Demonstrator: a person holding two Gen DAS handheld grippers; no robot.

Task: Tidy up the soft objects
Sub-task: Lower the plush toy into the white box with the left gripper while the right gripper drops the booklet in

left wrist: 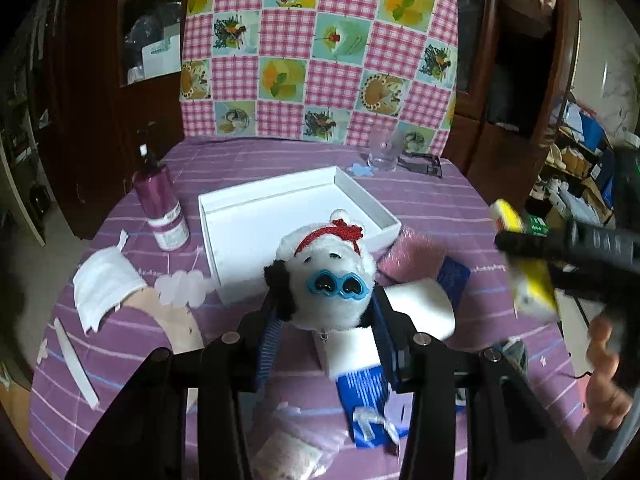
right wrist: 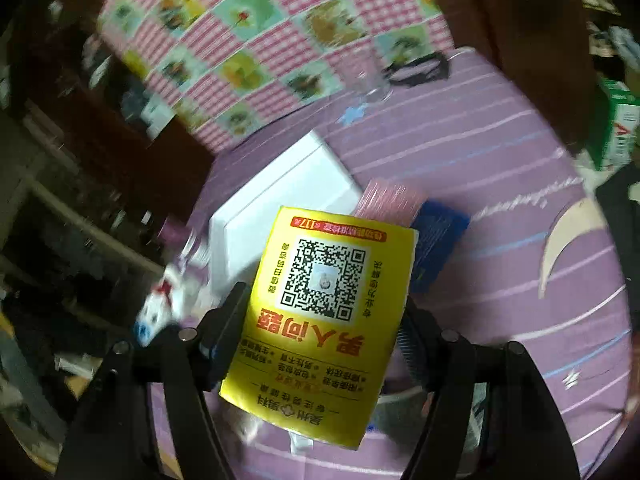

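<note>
The left tool (left wrist: 326, 312) is clamped on a white plush toy (left wrist: 326, 276) wearing blue heart glasses, held above the worktop (left wrist: 460, 208) just in front of a white box (left wrist: 280, 216). The right tool (right wrist: 320, 320) grips a yellow tissue pack (right wrist: 320, 320) over the same purple cloth, near a blue packet (right wrist: 438, 244).

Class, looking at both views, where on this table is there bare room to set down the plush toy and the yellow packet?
The white box is bare inside. Bare cloth lies beyond it, toward the glass, and on the table's right side. Crowded: around the blue packets and pink pack.
</note>
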